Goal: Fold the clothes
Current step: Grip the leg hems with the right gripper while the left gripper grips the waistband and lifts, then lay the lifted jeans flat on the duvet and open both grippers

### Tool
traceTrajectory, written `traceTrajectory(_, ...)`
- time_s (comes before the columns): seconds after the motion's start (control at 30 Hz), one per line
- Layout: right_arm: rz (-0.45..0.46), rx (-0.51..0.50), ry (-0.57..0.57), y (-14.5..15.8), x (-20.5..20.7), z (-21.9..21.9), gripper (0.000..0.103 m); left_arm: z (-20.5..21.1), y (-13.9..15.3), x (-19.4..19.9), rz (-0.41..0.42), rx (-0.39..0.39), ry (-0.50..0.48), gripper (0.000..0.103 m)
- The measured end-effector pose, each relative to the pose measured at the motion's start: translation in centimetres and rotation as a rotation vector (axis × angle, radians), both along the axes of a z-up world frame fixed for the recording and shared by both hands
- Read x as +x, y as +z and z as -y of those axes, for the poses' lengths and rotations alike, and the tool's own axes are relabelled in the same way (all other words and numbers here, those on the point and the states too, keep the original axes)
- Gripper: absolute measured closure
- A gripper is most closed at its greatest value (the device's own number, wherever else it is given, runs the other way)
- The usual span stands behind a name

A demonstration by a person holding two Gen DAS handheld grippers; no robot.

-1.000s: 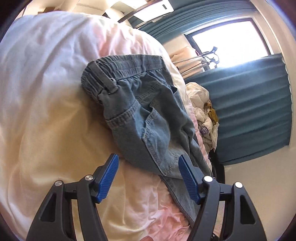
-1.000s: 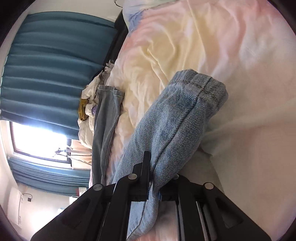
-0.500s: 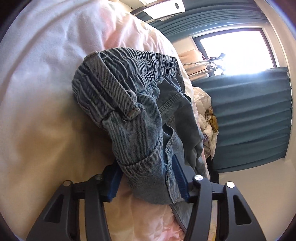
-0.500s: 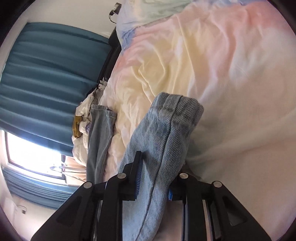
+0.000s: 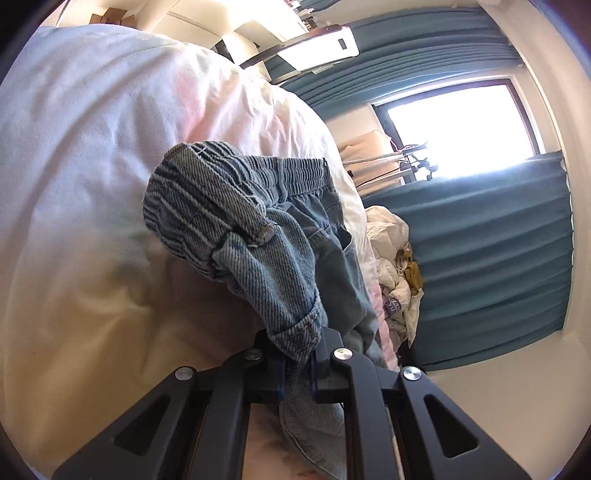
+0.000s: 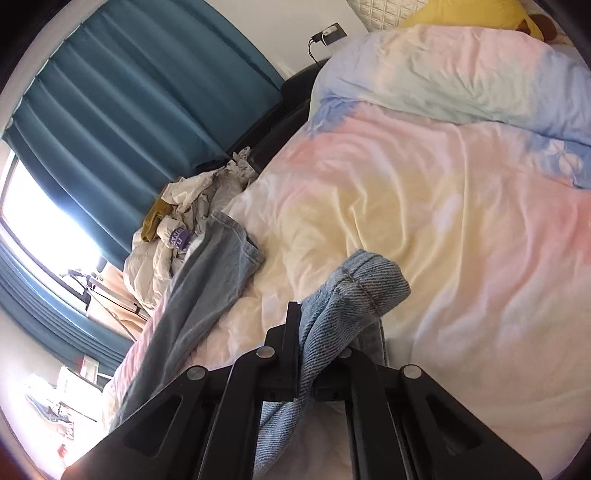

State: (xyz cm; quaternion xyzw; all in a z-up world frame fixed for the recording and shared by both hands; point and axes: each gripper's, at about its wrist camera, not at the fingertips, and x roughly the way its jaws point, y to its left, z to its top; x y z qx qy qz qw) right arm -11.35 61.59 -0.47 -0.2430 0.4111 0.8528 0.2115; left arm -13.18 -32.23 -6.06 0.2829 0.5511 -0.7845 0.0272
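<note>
A pair of light blue jeans (image 5: 258,236) lies on a pastel bed cover (image 5: 92,166). My left gripper (image 5: 297,365) is shut on the waistband end; the elastic waistband bunches up just ahead of the fingers. My right gripper (image 6: 304,365) is shut on one leg's hem end of the jeans (image 6: 354,291), lifted off the bed cover (image 6: 461,221). The other jeans leg (image 6: 207,273) lies flat along the bed's left edge in the right wrist view.
A heap of white and yellow clothes (image 5: 395,273) sits at the bed's edge, also in the right wrist view (image 6: 177,221). Teal curtains (image 5: 491,266) and a bright window (image 5: 458,125) lie beyond. A yellow pillow (image 6: 461,14) lies at the bed's head.
My left gripper has moved in and closed on the waistband end, which now rises off the bed. My right gripper has lifted the leg hem higher and tilted toward the bed's head.
</note>
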Motion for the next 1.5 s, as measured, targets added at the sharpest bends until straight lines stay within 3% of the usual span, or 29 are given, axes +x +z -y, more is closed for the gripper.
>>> traceTrajectory(0.17, -0.082, 0.045, 0.032, 5.5, -0.7, -0.6, 0.101, 0.4, 3.2, -0.2, 0.013, -0.023, -0.029, 0.095)
traceTrajectory(0.27, -0.102, 0.075, 0.051, 6.3, 0.0, -0.6, 0.101, 0.0, 3.5, 0.6, 0.037, -0.061, -0.064, 0.095)
traceTrajectory(0.53, -0.043, 0.003, 0.092, -0.2, 5.0, -2.3, 0.101, 1.0, -2.0, 2.8, 0.164, -0.02, -0.086, 0.096)
traceTrajectory(0.7, 0.017, -0.047, 0.108, -4.1, 8.2, -2.6, 0.101, 1.3, -3.5, 3.3, 0.199, -0.051, -0.098, 0.096)
traceTrajectory(0.93, 0.191, -0.147, 0.113, -9.9, 10.8, -2.9, 0.101, 1.4, -4.3, 4.1, 0.208, -0.105, -0.121, 0.095)
traceTrajectory(1.03, 0.244, -0.166, 0.127, -11.4, 11.0, -2.7, 0.101, 1.1, -3.5, 4.1, 0.219, -0.158, -0.141, 0.093)
traceTrajectory(1.17, 0.252, -0.14, 0.141, -10.7, 10.9, -2.6, 0.098, 0.3, -1.7, 4.3, 0.276, -0.281, -0.172, 0.088)
traceTrajectory(1.23, 0.248, -0.151, 0.139, -10.3, 11.2, -2.7, 0.095, -0.4, -0.7, 4.9, 0.289, -0.363, -0.18, 0.084)
traceTrajectory(1.3, 0.248, -0.158, 0.118, -10.0, 11.9, -2.9, 0.082, -1.0, 0.4, 5.6, 0.302, -0.458, -0.179, 0.079)
traceTrajectory(1.33, 0.252, -0.146, 0.103, -9.7, 12.3, -3.0, 0.08, -1.4, 1.0, 6.1, 0.307, -0.523, -0.165, 0.072)
traceTrajectory(1.37, 0.254, -0.133, 0.087, -9.3, 12.7, -3.0, 0.077, -1.8, 1.7, 6.5, 0.298, -0.579, -0.155, 0.058)
traceTrajectory(1.43, 0.244, -0.102, 0.05, -8.3, 13.7, -3.0, 0.07, -2.4, 3.0, 7.6, 0.257, -0.647, -0.151, 0.042)
traceTrajectory(1.5, 0.222, -0.08, 0.014, -7.3, 14.6, -3.0, 0.059, -3.2, 3.9, 8.2, 0.224, -0.685, -0.166, 0.04)
